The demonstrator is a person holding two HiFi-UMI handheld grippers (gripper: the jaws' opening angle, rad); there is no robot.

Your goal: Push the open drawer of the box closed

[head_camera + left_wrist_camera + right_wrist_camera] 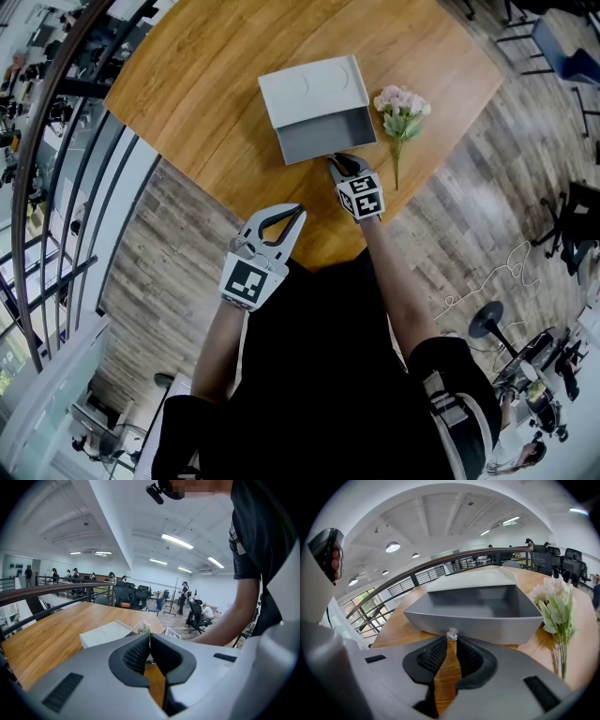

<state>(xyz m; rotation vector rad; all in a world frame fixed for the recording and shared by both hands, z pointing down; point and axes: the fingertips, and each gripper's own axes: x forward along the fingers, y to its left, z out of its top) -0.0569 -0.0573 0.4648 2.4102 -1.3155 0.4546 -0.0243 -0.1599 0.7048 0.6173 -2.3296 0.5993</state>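
Grey drawer (473, 620) stands open; only our right gripper view shows the right gripper (451, 642) pinching its clear knob (452, 633). Our left gripper (150, 637) hangs closed, empty.

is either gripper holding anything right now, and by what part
The right gripper pinches the drawer by the small clear knob on its front. The left gripper is shut and holds nothing.

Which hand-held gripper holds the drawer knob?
The right hand-held gripper, pinching the clear knob on the open drawer; the left hand-held gripper hangs back, shut.
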